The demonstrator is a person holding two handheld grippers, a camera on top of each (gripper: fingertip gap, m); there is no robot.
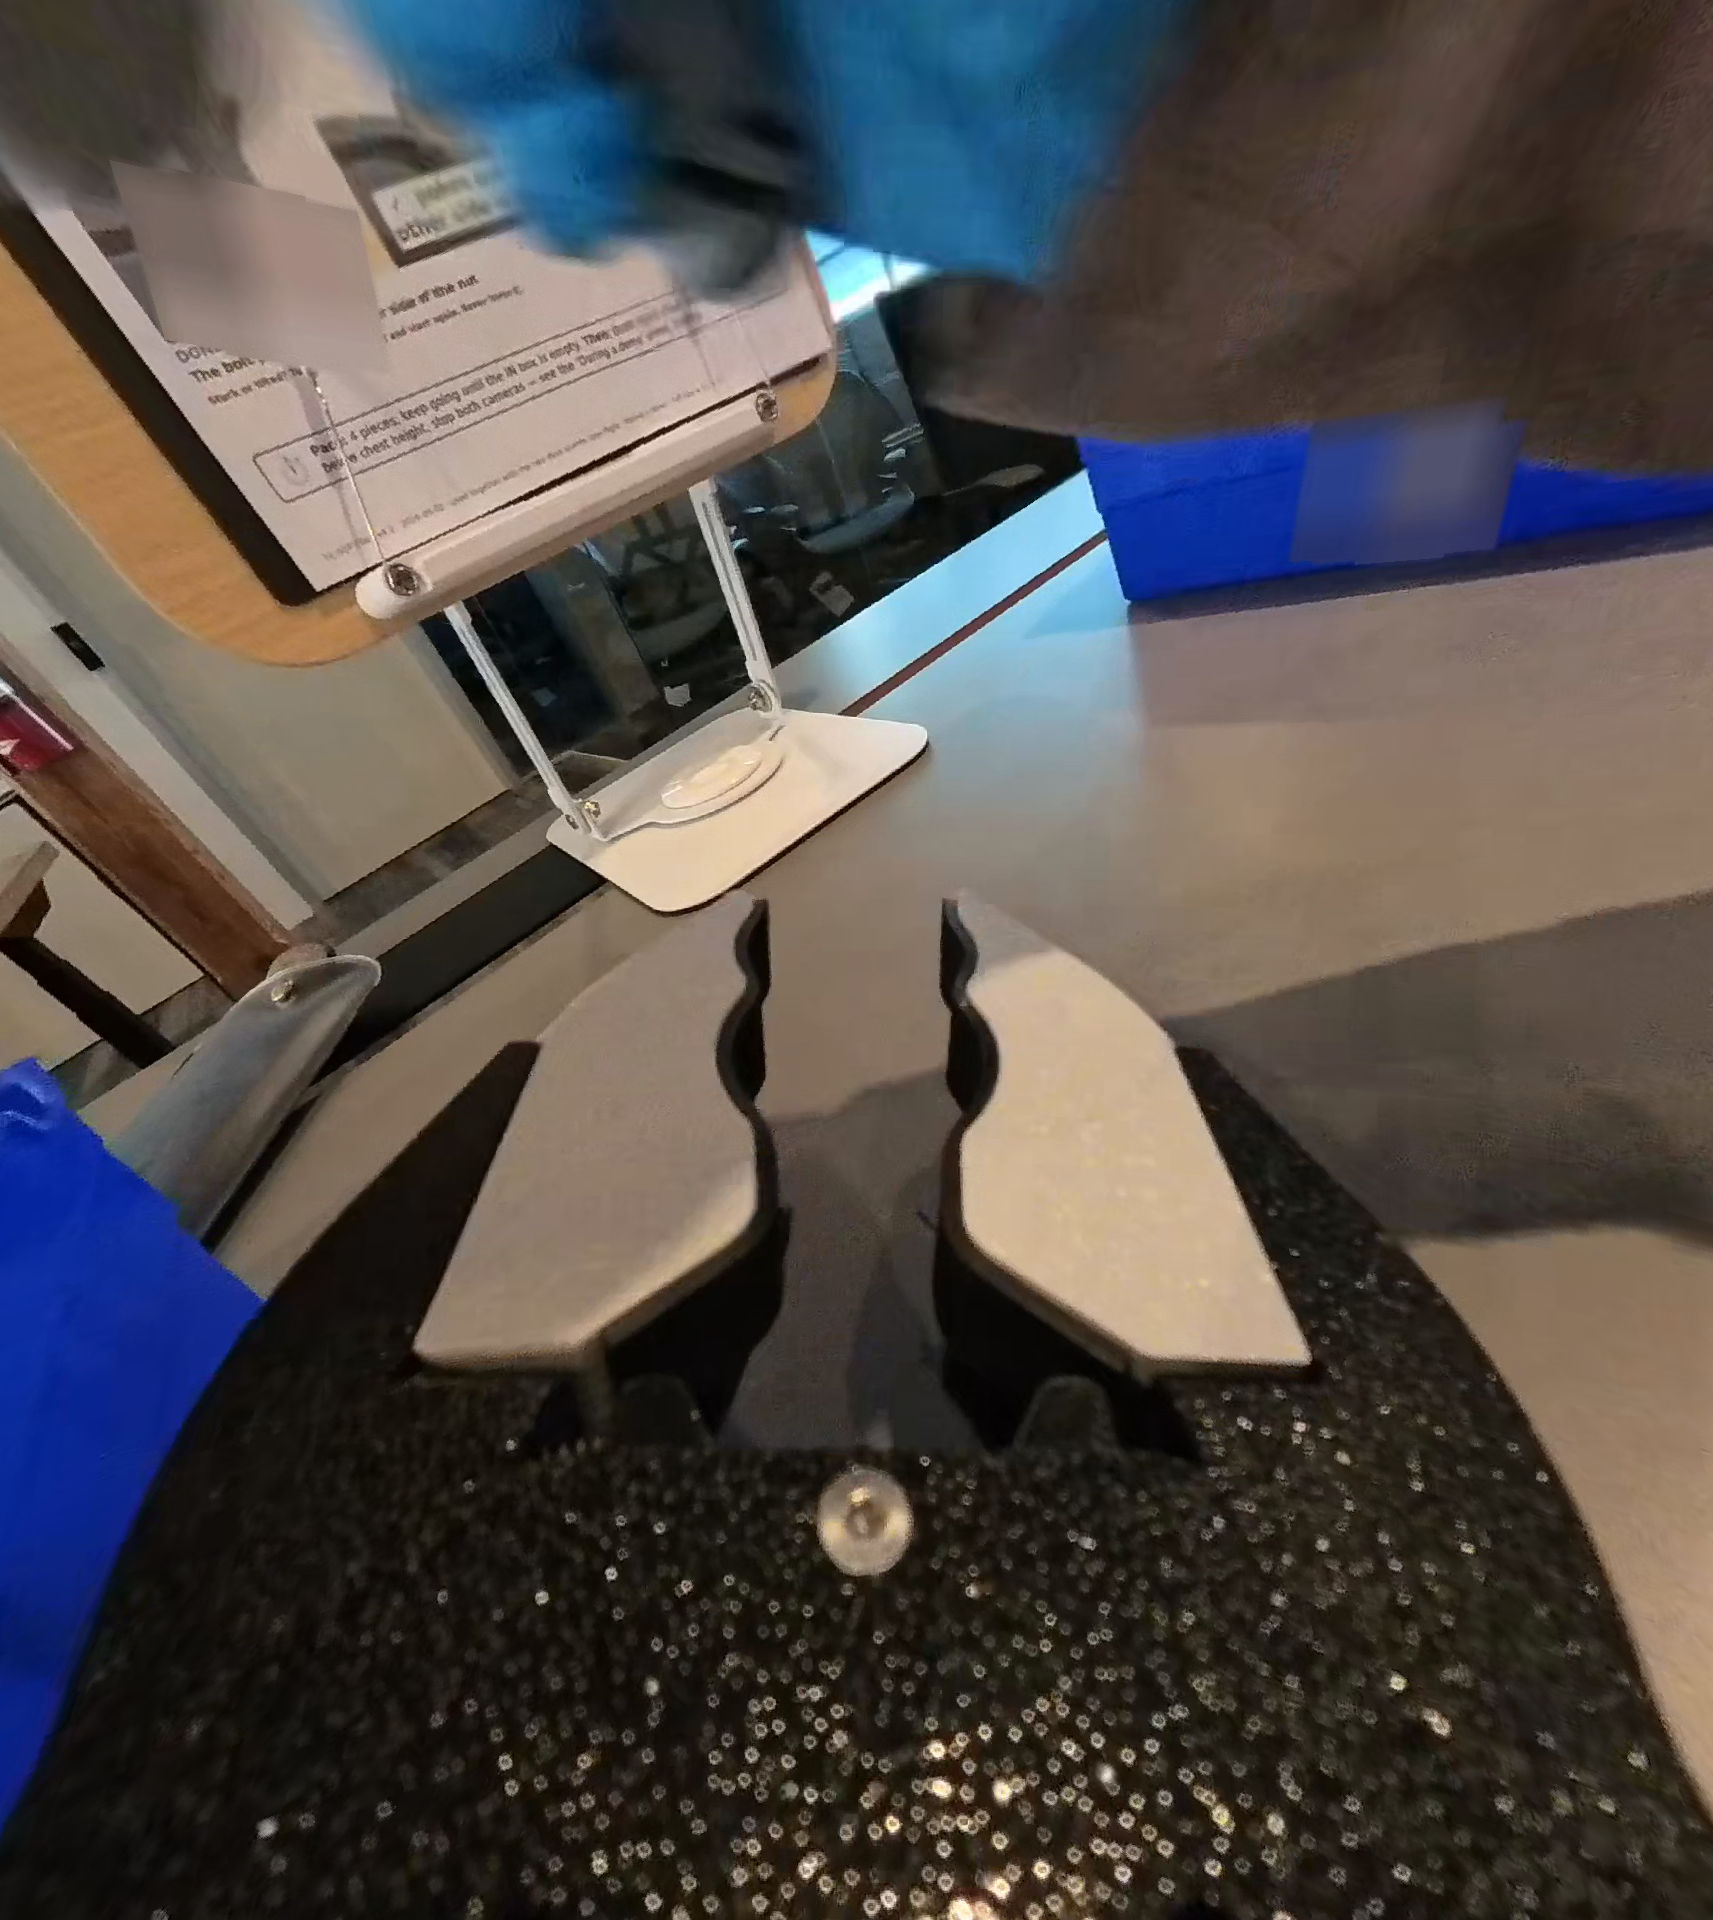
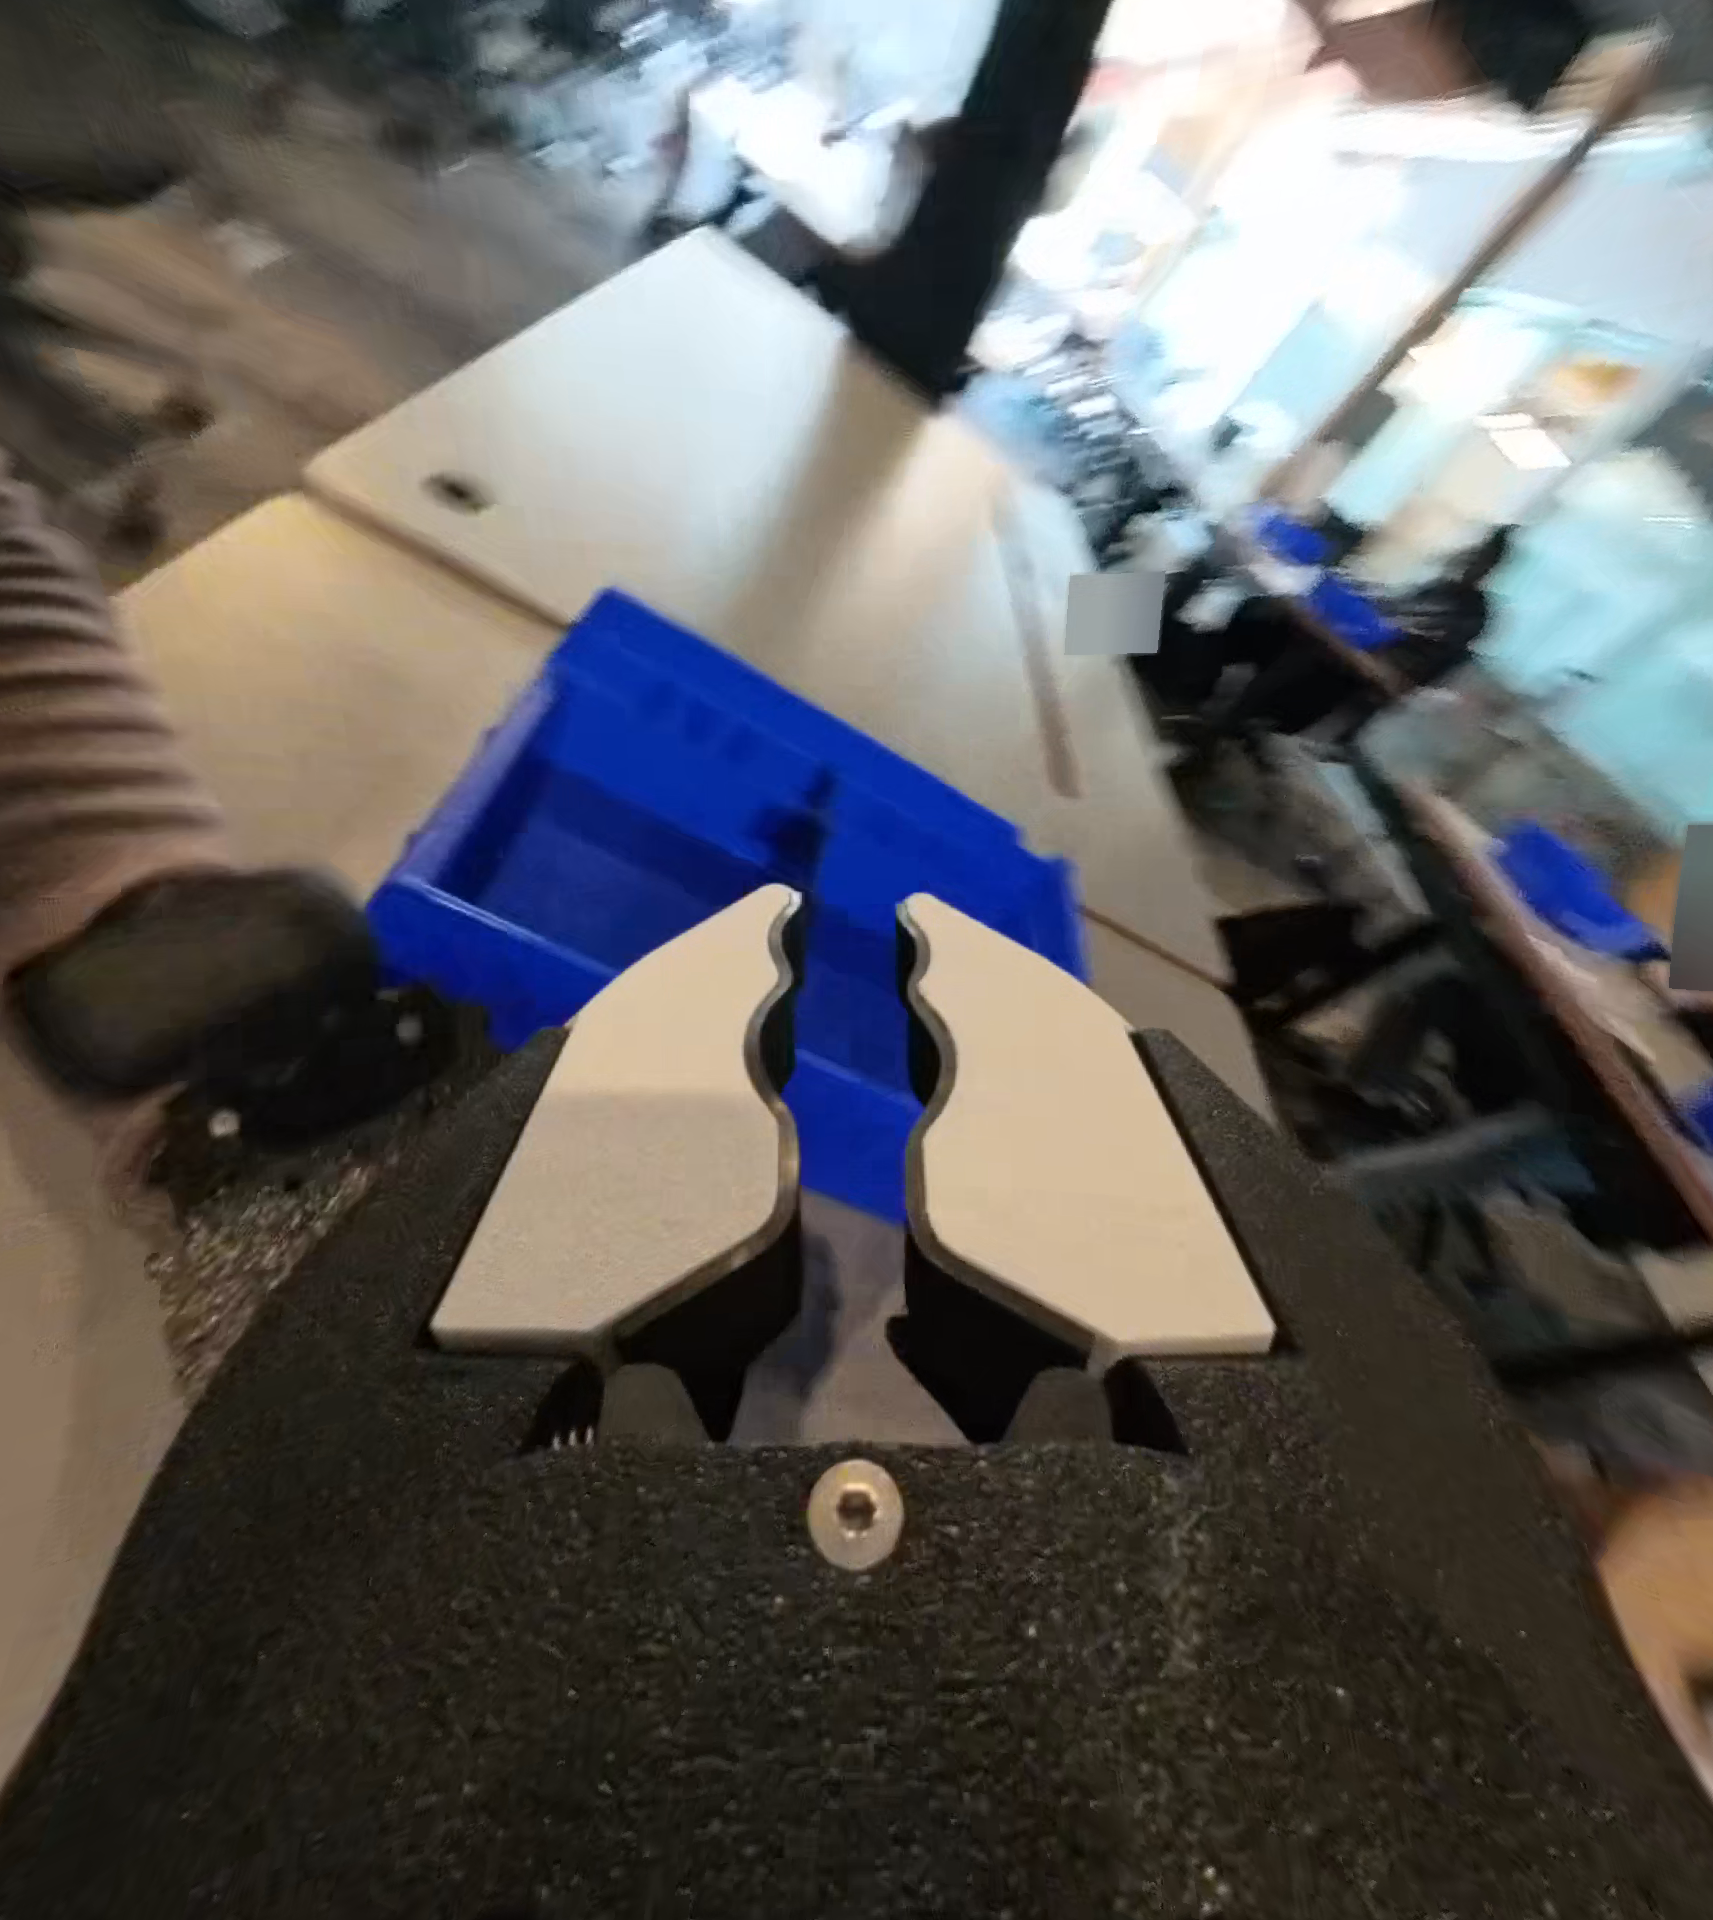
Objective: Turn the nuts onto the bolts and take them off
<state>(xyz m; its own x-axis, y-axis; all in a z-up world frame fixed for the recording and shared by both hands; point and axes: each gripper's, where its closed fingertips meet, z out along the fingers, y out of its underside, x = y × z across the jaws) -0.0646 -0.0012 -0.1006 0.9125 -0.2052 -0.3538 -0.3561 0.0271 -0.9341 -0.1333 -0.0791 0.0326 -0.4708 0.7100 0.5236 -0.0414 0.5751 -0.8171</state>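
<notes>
No nut or bolt shows in either view. My left gripper [image 1: 854, 920] is open and empty, low over the grey table [image 1: 1247, 748], its fingers pointing at a white stand. My right gripper [image 2: 850, 914] is open and empty, held above a blue bin [image 2: 623, 831] on the pale table [image 2: 623, 416]; the bin's inside looks bare where visible. The right wrist view is blurred by motion.
A white stand [image 1: 748, 800] holds an instruction sheet [image 1: 478, 395] ahead of the left gripper. A blue bin [image 1: 1205, 509] sits far right, another blue bin [image 1: 31, 1455] at near left. A blue-gloved hand [image 1: 779, 114] and grey sleeve [image 1: 1454, 208] hang overhead. A striped sleeve [image 2: 10, 707] is at left.
</notes>
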